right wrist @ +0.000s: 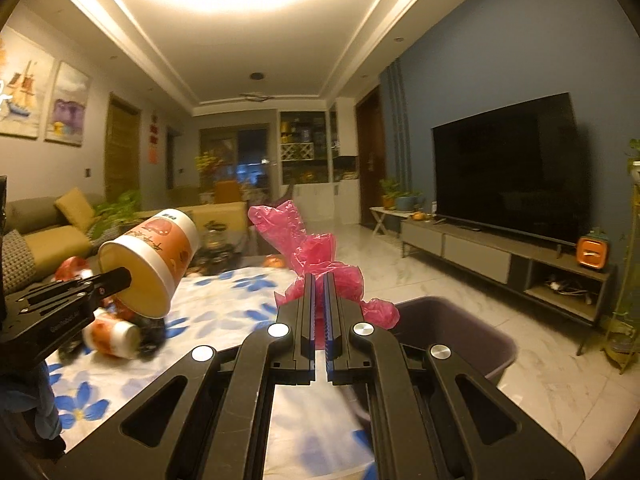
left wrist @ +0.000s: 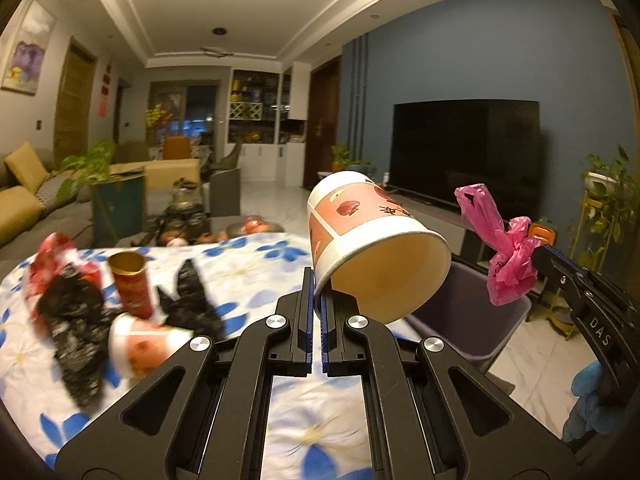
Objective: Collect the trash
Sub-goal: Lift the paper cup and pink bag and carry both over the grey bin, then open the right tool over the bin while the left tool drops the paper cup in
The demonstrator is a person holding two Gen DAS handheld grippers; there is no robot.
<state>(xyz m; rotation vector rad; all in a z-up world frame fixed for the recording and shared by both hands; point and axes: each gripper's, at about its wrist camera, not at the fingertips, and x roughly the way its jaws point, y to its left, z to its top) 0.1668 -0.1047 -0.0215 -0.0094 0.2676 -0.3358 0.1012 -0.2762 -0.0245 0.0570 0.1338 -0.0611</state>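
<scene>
My left gripper [left wrist: 317, 280] is shut on the rim of a pink-and-white paper cup [left wrist: 372, 240], held tilted in the air with its mouth toward me. The same paper cup [right wrist: 156, 256] shows at left in the right wrist view, pinched by the left gripper [right wrist: 124, 278]. My right gripper [right wrist: 319, 280] is shut on a crumpled pink plastic bag [right wrist: 316, 256]; from the left wrist view that pink plastic bag [left wrist: 508, 256] hangs at the right gripper [left wrist: 534, 254]. A dark grey bin [left wrist: 472, 316] stands open below both, beside the table; its rim [right wrist: 460, 320] lies just ahead of the right gripper.
On the floral tablecloth [left wrist: 240, 264] lie black plastic bags [left wrist: 76, 320], a red can [left wrist: 132, 284], another paper cup [left wrist: 140, 346] and a red wrapper [left wrist: 56, 256]. A TV [left wrist: 464, 152] on a low cabinet [right wrist: 500, 260] lines the blue wall. A sofa [left wrist: 24, 200] stands left.
</scene>
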